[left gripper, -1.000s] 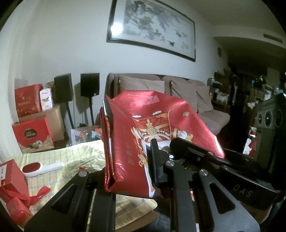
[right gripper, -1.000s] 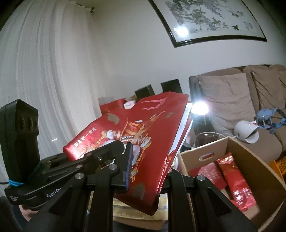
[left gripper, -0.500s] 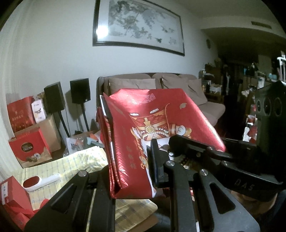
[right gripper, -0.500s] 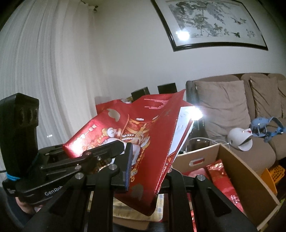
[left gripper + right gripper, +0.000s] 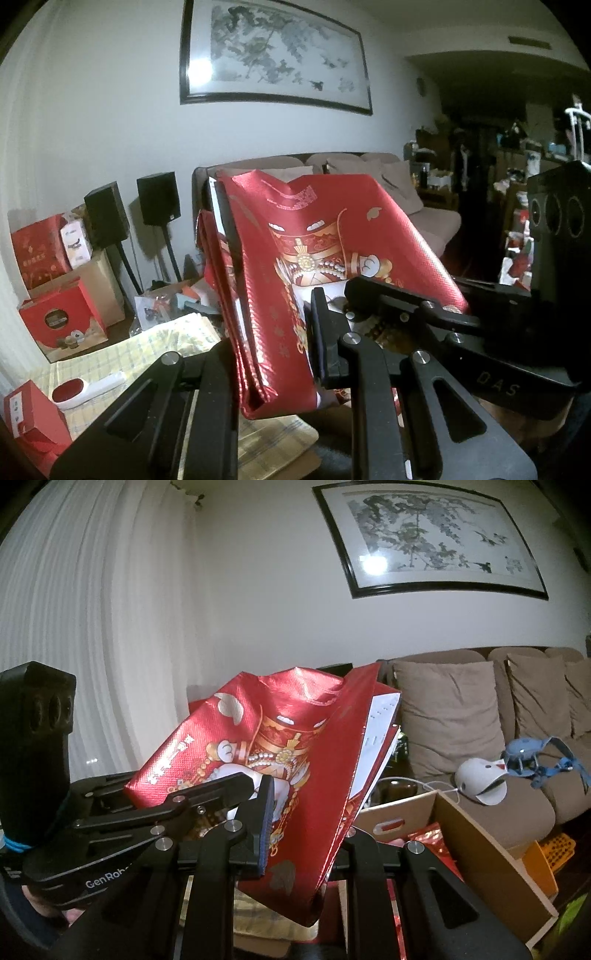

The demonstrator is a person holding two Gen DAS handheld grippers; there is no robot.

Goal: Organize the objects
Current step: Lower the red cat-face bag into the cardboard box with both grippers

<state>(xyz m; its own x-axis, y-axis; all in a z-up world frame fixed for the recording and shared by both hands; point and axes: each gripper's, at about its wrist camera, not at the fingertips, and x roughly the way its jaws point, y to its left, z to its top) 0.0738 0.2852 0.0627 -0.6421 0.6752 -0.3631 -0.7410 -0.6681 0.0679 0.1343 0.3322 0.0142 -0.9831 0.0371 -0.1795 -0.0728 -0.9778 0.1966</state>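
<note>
Grippers both clamped one red gift bag (image 5: pixel 325 266), folded flat and held in the air between them. Left gripper (image 5: pixel 275 354) pinched the bag's lower edge, its jaws closed on the foil; the right gripper (image 5: pixel 299 834) gripped the opposite side, jaws likewise pressed on the bag (image 5: pixel 280 746). In the left wrist view the right gripper (image 5: pixel 373 299) reached in from the right onto the printed face. A cardboard box (image 5: pixel 476 853) holding red packets stood below and to the right, before a beige sofa (image 5: pixel 454 716). A checked cloth (image 5: pixel 122 354) lay beneath, bearing a red-and-white handheld device (image 5: pixel 85 389).
</note>
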